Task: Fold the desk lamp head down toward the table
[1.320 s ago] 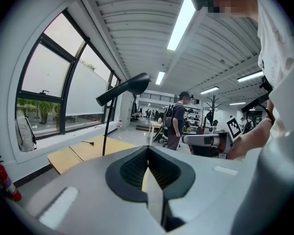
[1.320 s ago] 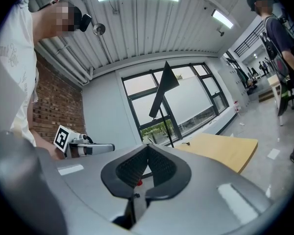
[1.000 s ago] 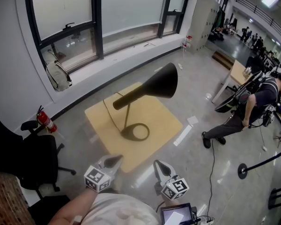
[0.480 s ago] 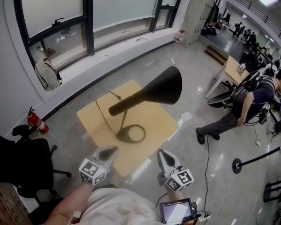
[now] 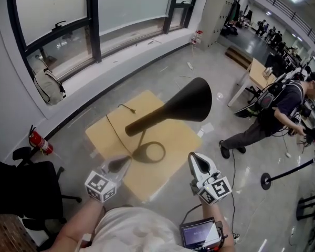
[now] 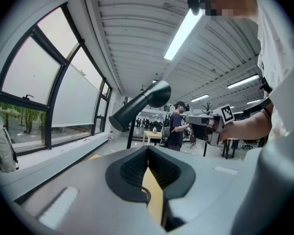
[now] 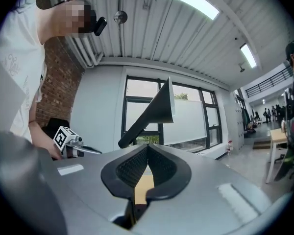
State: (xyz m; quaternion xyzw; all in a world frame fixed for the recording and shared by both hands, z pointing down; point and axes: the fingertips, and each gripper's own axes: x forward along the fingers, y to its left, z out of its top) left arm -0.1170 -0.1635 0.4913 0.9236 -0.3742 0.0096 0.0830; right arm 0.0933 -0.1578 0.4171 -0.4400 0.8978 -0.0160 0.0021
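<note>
A black desk lamp stands on a light wooden table (image 5: pixel 170 135). Its cone head (image 5: pixel 191 100) is raised, and its ring base (image 5: pixel 148 153) lies flat on the tabletop. My left gripper (image 5: pixel 121 162) is shut and empty at the table's near edge, left of the base. The right gripper (image 5: pixel 196 158) is shut and empty too, off the table's near right corner. Neither touches the lamp. The left gripper view shows the lamp head (image 6: pixel 143 102) ahead and the right gripper (image 6: pixel 208 126) beyond it. In the right gripper view the lamp head (image 7: pixel 157 109) stands above the jaws, with the left gripper (image 7: pixel 73 146) beyond.
A black office chair (image 5: pixel 21 182) stands at the left, a red fire extinguisher (image 5: pixel 38 140) by the wall and a backpack (image 5: pixel 48 86) on the window ledge. A person (image 5: pixel 273 114) bends over at the right near a stanchion base (image 5: pixel 268 181). A small screen (image 5: pixel 199 235) hangs at my waist.
Both grippers have risen and come closer to the table; the right one has also shifted right and rolled. The lamp has not moved.
</note>
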